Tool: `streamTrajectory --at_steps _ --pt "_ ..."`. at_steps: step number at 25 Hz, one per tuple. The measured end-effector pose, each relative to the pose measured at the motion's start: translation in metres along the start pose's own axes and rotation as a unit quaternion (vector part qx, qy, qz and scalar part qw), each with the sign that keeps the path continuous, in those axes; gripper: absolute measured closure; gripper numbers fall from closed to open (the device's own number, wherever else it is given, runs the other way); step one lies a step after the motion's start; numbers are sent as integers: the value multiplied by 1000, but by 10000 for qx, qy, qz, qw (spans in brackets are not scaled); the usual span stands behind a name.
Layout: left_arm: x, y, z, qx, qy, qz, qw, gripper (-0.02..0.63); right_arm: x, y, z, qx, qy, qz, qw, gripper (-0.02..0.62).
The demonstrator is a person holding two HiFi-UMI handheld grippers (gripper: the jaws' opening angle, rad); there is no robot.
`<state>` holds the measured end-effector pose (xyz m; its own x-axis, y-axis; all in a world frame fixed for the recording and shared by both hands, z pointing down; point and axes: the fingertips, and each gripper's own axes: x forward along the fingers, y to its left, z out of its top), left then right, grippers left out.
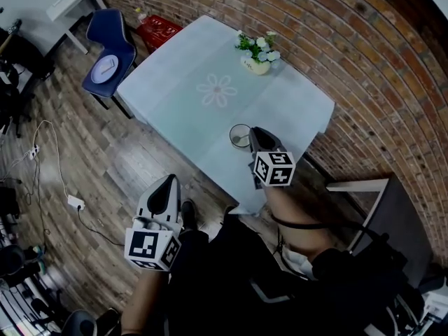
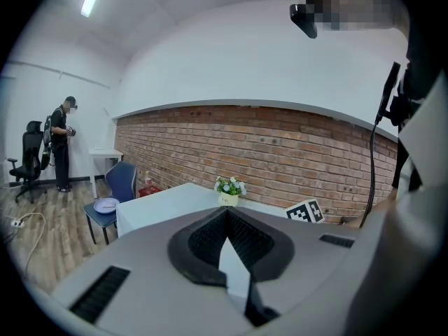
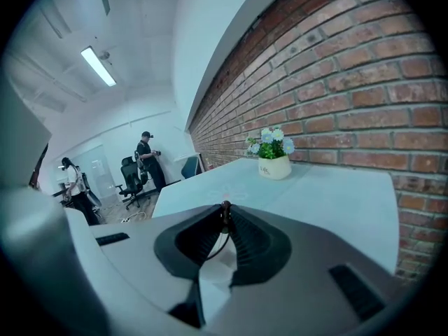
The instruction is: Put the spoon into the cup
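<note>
**Near the table's lower edge: spoon (image 1: pixel 241 140) at the cup (image 1: pixel 233 133)**

Your right gripper (image 1: pixel 253 133) is just right of centre in the head view. Its jaws are pinched on the spoon's thin dark handle, and the spoon's other end lies inside the cup on the table (image 1: pixel 210 54). Your left gripper (image 1: pixel 168 182) is at lower left, over the floor, with its jaws closed together on nothing.

No word, number or brand can be read anywhere. The white flower pot (image 3: pixel 274 167) on the table (image 3: pixel 336 194) carries a short line of small dark print, too small to make out. The left marker cube (image 1: pixel 151 248) and the right marker cube (image 1: pixel 274 168) show only black-and-white square patterns, with no letters or digits on them.
</note>
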<state>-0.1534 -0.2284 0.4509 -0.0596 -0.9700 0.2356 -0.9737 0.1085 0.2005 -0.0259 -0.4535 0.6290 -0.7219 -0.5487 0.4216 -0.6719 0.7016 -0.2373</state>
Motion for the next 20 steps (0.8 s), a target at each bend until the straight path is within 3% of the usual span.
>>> streamTrajectory --at_steps 12,15,20 --pt "0 5 2 21 41 -102 9999 595 0 -4 -2 -139 40 -202 9997 541" --pt "1 6 2 30 52 -158 9999 595 1 -5 -4 -145 104 -248 9995 468" --pt "0 10 8 38 68 -284 9996 595 -8 -4 8 -236 27 -398 9989 462"
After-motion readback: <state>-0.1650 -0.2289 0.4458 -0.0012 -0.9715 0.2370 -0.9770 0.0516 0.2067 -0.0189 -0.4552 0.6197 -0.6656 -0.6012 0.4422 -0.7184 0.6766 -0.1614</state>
